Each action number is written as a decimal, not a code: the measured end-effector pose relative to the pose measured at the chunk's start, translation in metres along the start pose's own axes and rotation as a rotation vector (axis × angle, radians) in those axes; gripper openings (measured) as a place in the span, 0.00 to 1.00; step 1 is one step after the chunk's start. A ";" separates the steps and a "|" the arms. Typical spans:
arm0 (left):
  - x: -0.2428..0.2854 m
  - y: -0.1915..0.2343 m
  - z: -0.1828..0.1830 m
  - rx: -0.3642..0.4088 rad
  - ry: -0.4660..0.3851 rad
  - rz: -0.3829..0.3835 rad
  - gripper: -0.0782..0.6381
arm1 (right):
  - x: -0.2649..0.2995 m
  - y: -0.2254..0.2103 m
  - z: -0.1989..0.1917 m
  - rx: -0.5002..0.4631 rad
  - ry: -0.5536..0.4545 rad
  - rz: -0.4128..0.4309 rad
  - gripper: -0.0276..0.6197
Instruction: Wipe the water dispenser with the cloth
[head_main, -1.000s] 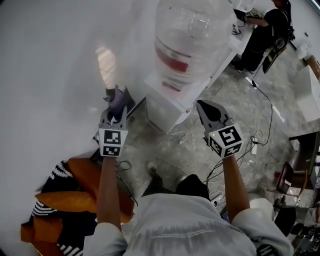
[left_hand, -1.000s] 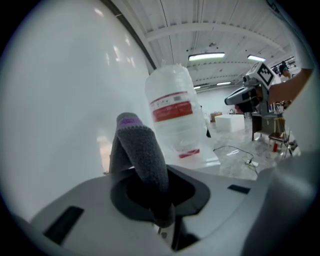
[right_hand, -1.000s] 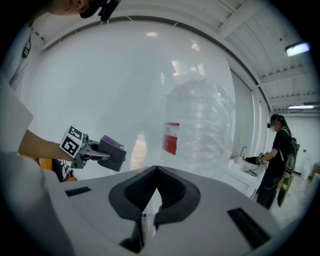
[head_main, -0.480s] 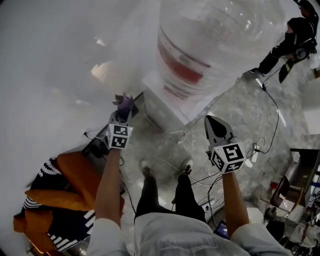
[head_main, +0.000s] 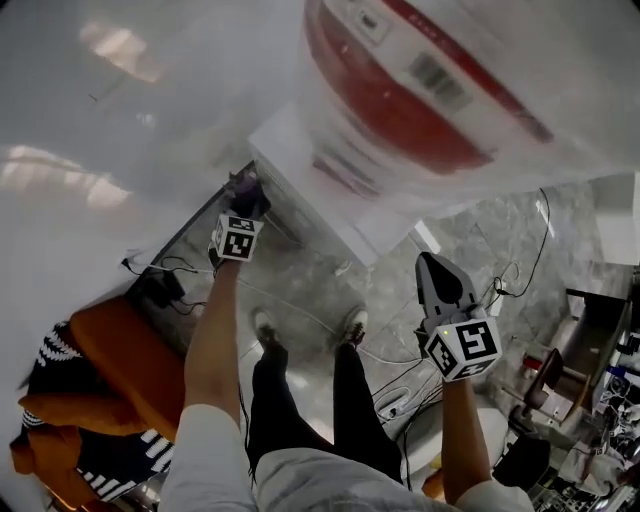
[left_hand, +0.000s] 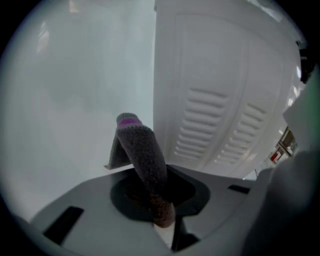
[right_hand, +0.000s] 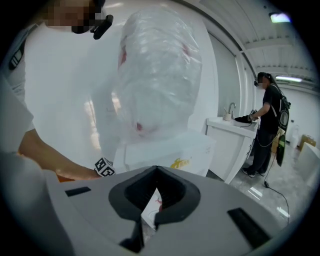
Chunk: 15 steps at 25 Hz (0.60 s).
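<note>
The white water dispenser (head_main: 335, 205) stands ahead of me, and its big clear bottle (head_main: 450, 90) with a red label fills the top of the head view. My left gripper (head_main: 243, 197) is shut on a grey cloth (head_main: 246, 186) with a purple stripe, close to the dispenser's left side. In the left gripper view the cloth (left_hand: 143, 155) sticks up from the left gripper (left_hand: 150, 172) beside the louvred side panel (left_hand: 225, 110); whether it touches is unclear. My right gripper (head_main: 430, 263) hangs shut and empty, lower right, apart from the dispenser (right_hand: 165, 150).
A white wall (head_main: 90, 120) runs close on the left. Orange and striped fabric (head_main: 100, 370) is piled at lower left. Cables (head_main: 400, 375) trail over the stone floor around my feet. A person (right_hand: 267, 125) stands at a white counter (right_hand: 230, 145) beyond the dispenser.
I have come closer to the dispenser, and the bottle now fills the top of the view. My left gripper has carried the cloth up to the dispenser's side. My right gripper has sunk lower.
</note>
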<state>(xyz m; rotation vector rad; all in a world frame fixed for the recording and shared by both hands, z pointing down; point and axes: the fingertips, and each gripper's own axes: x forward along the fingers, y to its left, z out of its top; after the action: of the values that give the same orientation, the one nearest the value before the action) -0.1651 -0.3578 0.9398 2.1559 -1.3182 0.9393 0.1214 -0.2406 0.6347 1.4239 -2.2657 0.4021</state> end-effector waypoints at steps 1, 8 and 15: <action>0.013 -0.003 -0.004 -0.004 0.012 -0.007 0.18 | 0.003 0.000 -0.005 -0.001 0.006 0.001 0.06; 0.053 -0.037 -0.015 -0.083 -0.014 -0.057 0.18 | 0.011 -0.005 -0.022 -0.033 0.026 0.010 0.06; 0.036 -0.100 -0.024 -0.151 -0.087 -0.161 0.18 | 0.001 -0.003 -0.034 -0.037 0.039 0.029 0.06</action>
<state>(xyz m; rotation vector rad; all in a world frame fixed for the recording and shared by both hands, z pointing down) -0.0718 -0.3180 0.9801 2.1683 -1.1935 0.6689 0.1306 -0.2277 0.6646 1.3553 -2.2532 0.3911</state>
